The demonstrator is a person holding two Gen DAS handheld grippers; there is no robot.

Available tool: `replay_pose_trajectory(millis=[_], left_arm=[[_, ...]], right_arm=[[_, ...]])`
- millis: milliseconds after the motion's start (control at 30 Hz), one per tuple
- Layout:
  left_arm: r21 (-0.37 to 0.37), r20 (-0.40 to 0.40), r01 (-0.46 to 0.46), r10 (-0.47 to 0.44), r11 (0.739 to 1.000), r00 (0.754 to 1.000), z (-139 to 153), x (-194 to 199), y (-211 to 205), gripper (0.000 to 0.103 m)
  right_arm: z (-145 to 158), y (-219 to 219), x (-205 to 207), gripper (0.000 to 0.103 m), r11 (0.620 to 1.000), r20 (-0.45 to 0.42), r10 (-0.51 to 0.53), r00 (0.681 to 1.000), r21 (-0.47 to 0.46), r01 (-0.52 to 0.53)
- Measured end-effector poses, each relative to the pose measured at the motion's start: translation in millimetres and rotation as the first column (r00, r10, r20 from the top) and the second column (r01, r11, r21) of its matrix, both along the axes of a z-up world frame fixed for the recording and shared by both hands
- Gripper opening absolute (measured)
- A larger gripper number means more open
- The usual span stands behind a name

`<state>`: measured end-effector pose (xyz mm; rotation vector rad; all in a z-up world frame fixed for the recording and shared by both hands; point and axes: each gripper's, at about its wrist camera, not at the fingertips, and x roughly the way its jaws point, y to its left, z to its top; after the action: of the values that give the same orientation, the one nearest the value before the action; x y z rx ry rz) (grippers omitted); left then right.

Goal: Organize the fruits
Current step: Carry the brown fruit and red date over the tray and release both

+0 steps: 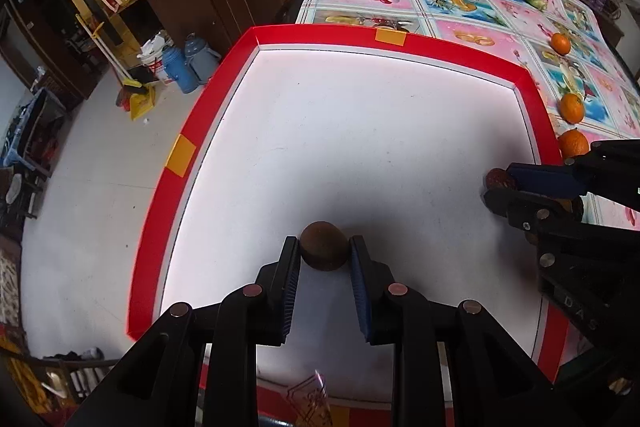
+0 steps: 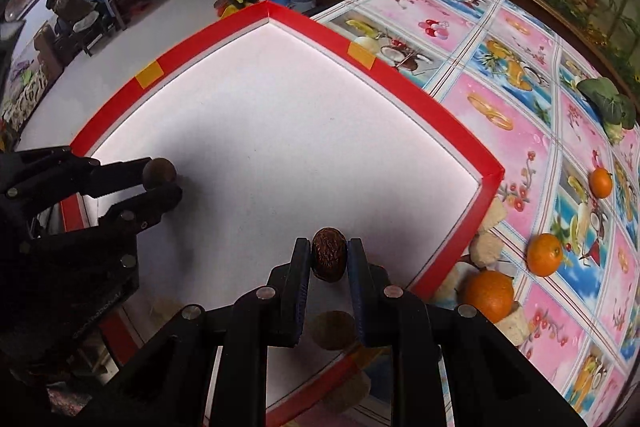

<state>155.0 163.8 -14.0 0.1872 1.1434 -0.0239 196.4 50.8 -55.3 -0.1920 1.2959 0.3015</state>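
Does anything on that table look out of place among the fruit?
Yes: a leafy green vegetable lies on the tablecloth past the three oranges. It is the only non-fruit there. Pale lumps sit beside the red-rimmed tray; what they are is unclear.

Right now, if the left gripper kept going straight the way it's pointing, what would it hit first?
Probably the white floor of the red-rimmed tray: the left gripper, gripping a round brown fruit, points steeply down at bare white surface. How far above it hangs is unclear.

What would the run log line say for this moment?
left tool: grips brown fruit | right tool: grips wrinkled nut | tray: beneath | oranges: outside
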Motion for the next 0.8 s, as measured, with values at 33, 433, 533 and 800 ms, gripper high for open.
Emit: replay_pose_trajectory(millis=[33,433,533,800], left_arm=[[-0.002,0.004,0.002,-0.002,1.000,1.000,1.4,-1.8,-1.8,0.031],[-0.092,0.186,0.018,-0.001,0.996,0.983,48.9,-56.7,-48.4,0.087],[-0.070,0.203,0.054,-0.039,0.996,0.978,52.5,-68.2,-75.5,0.087],[-0.090,0.168,0.143,-0.127,0.986,0.978,46.8,-99.5,-119.6,0.087]], right_arm=[[-0.4,1.1,-1.0,0.020,1.000,-0.002,0.006,1.000,0.002,-0.006],[49.6,-64.5,-47.0,0.065,0.990,0.157,-0.109,0.982,0.104,0.093],[58.9,-103.3,-64.7,0.071,0.971,0.168,-0.203,0.965,0.159,0.177],[46.0,-175.1,-120.6,0.073,0.915,0.118,-0.379,0.918,0.197,0.352]])
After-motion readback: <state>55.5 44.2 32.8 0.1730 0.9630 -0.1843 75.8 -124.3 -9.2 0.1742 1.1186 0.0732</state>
